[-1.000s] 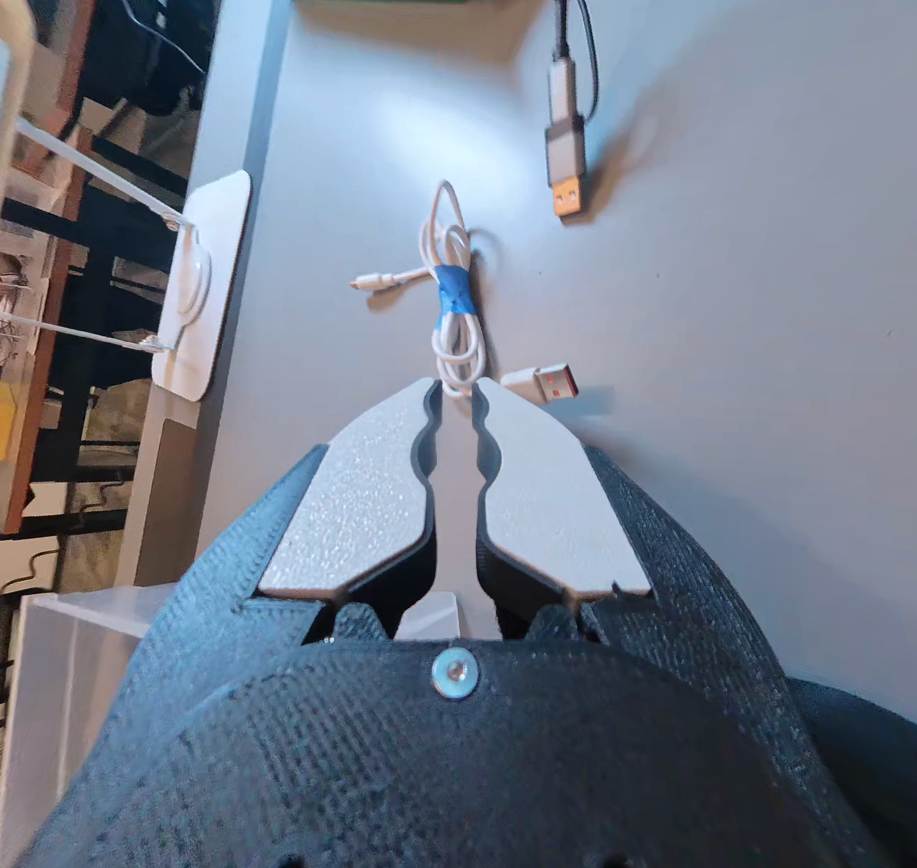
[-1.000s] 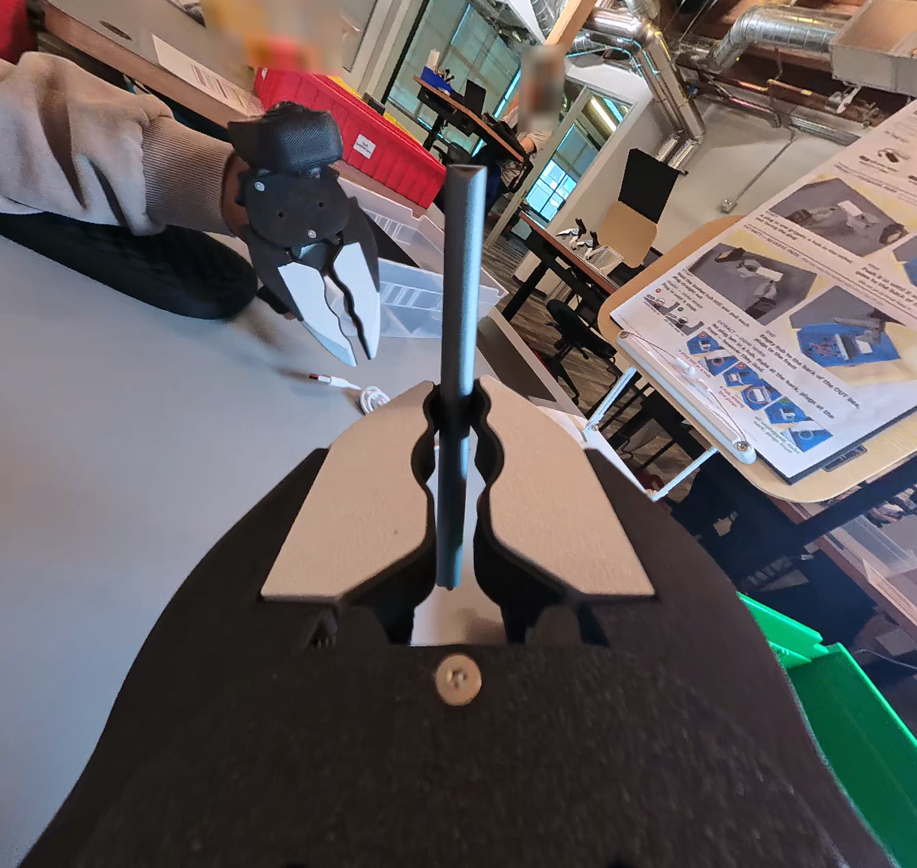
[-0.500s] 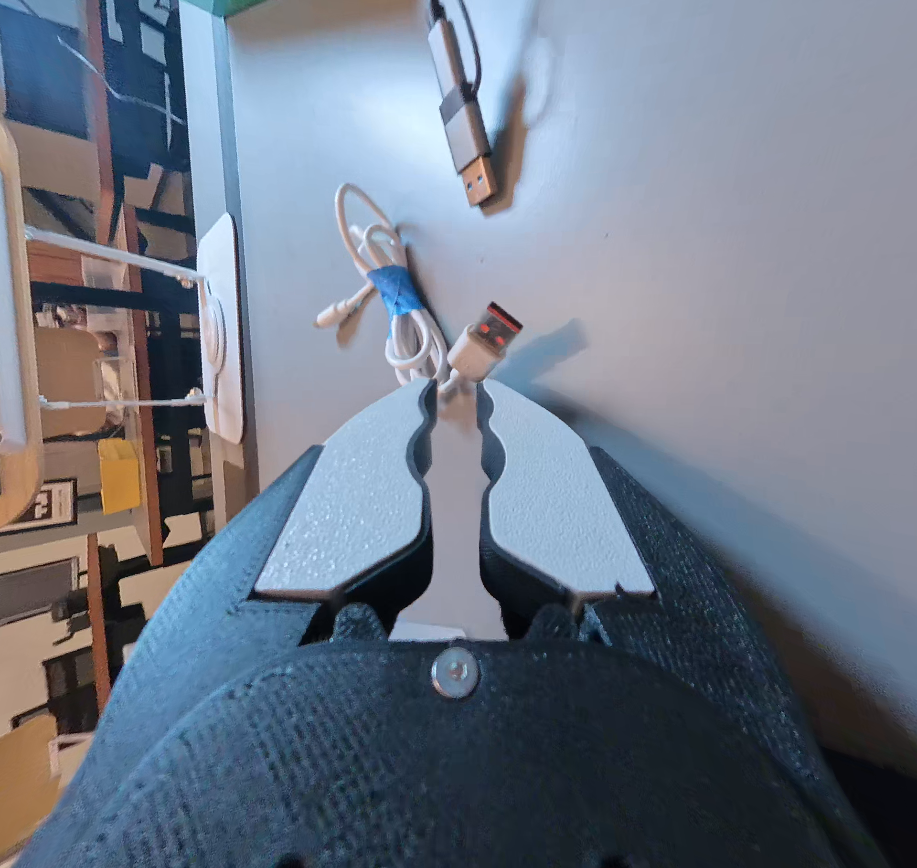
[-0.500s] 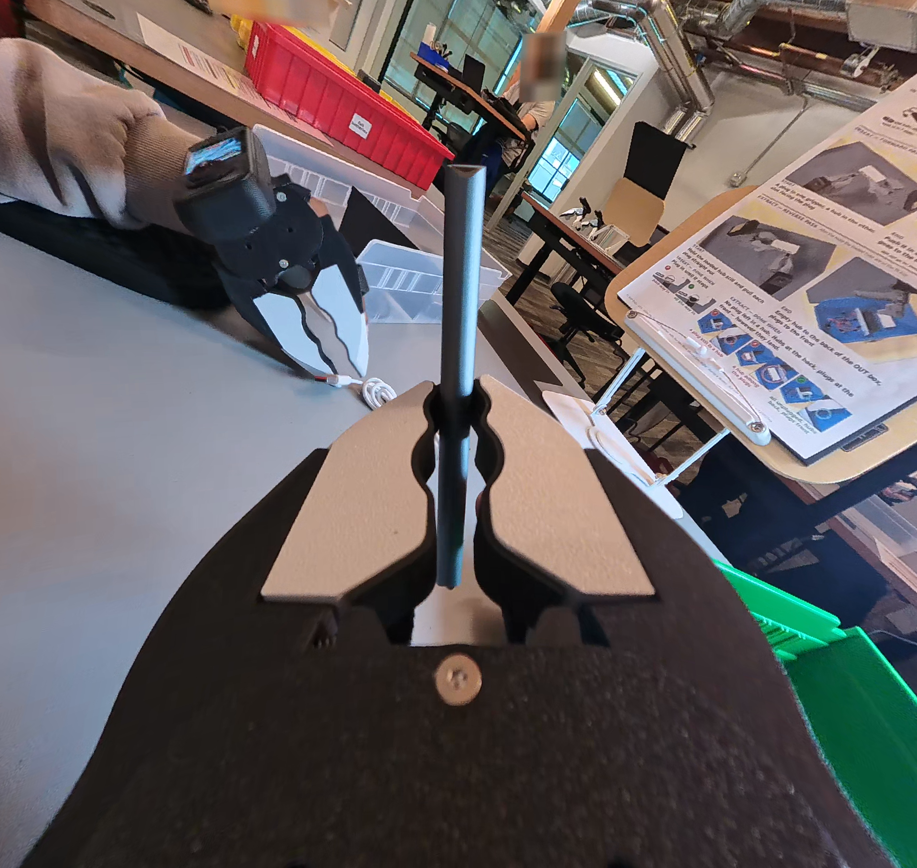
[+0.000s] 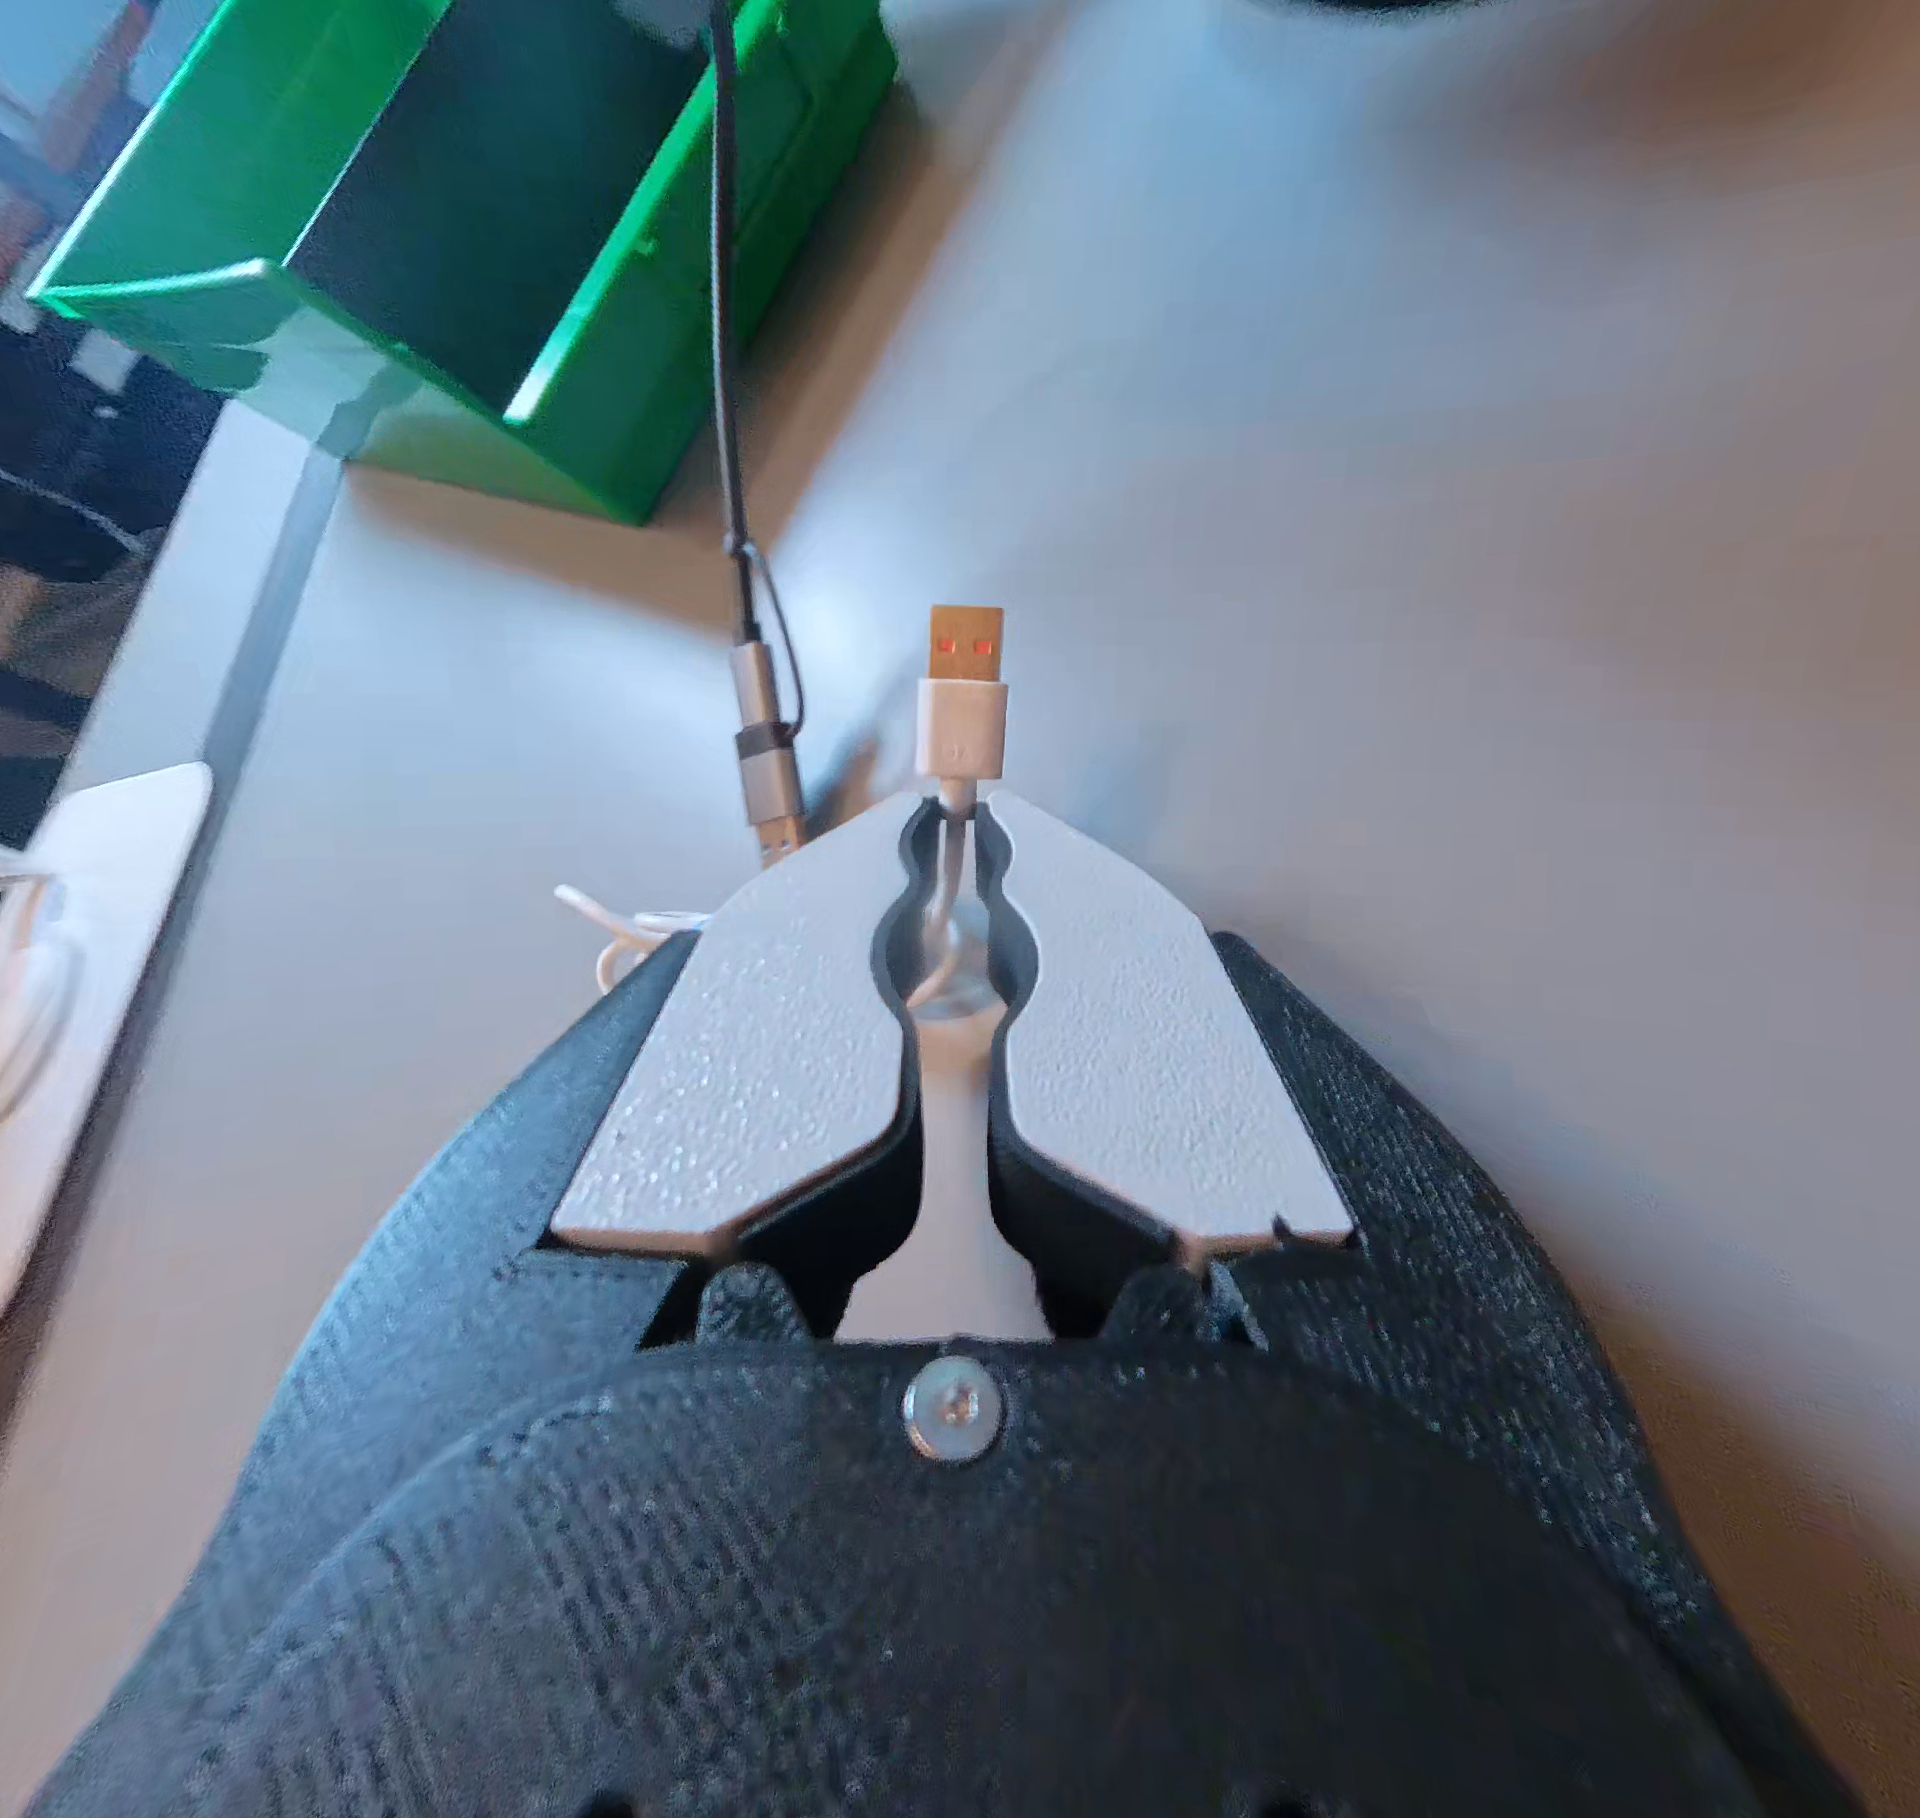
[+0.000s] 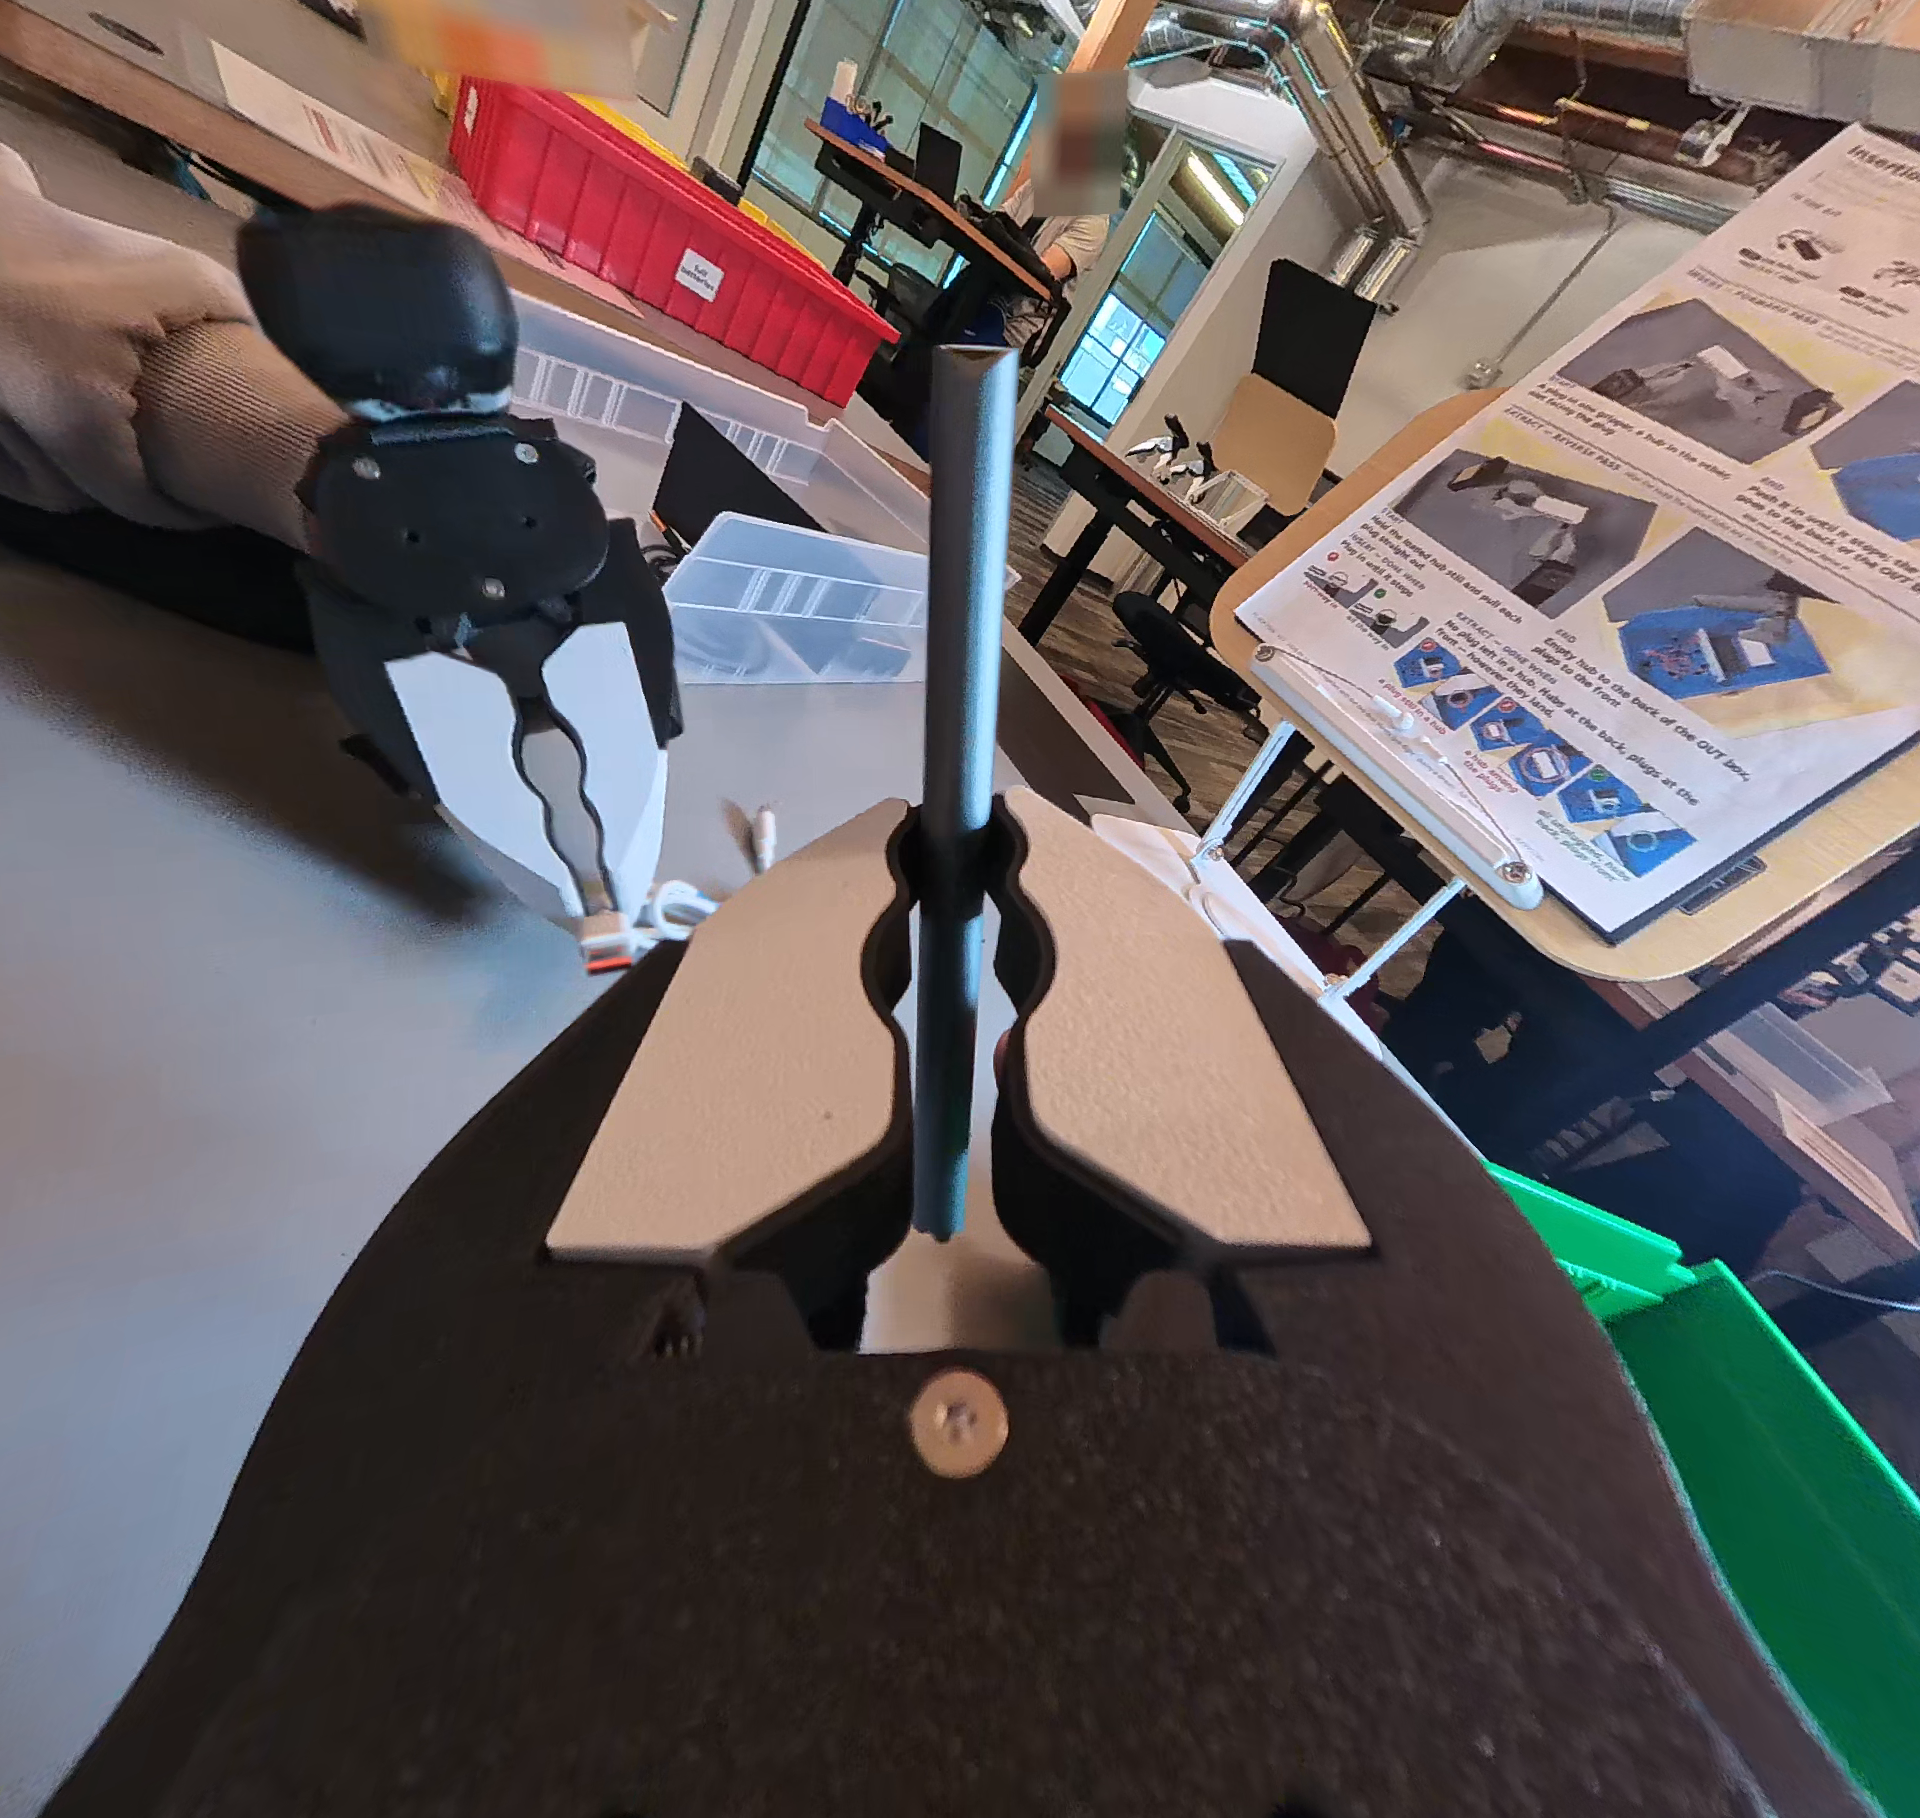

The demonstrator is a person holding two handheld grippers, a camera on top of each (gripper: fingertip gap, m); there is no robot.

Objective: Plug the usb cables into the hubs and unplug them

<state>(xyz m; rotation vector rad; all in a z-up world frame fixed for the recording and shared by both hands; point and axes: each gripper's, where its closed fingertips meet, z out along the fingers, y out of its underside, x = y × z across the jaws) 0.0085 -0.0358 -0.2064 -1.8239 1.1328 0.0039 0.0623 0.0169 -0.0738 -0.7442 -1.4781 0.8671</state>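
My left gripper (image 5: 956, 812) is shut on the white USB cable just behind its plug (image 5: 964, 698). The plug sticks out forward past the fingertips, its orange-red tongue facing up. The rest of the white cable (image 5: 634, 937) lies coiled under the fingers. My right gripper (image 6: 956, 823) is shut on a slim grey hub (image 6: 966, 573), held upright and seen edge-on. The hub's own dark cable (image 5: 727, 314) hangs down to a grey plug (image 5: 769, 760) resting on the table beside the white plug. The right wrist view shows the left gripper (image 6: 592, 895) low over the table with the white plug (image 6: 606, 937) at its tips.
A green bin (image 5: 468, 210) stands at the table's far left edge and also shows in the right wrist view (image 6: 1766, 1436). A white pad (image 5: 94, 937) lies at the left edge. An instruction board (image 6: 1610, 625), a clear box (image 6: 800, 605) and a red bin (image 6: 665, 220) stand beyond the grey table (image 5: 1455, 625). My right fingertips sit around 15 cm from my left ones.
My left gripper has swung round toward the green bin and shut on the white cable behind its plug, which had lain loose on the table. The right gripper keeps holding the hub upright.
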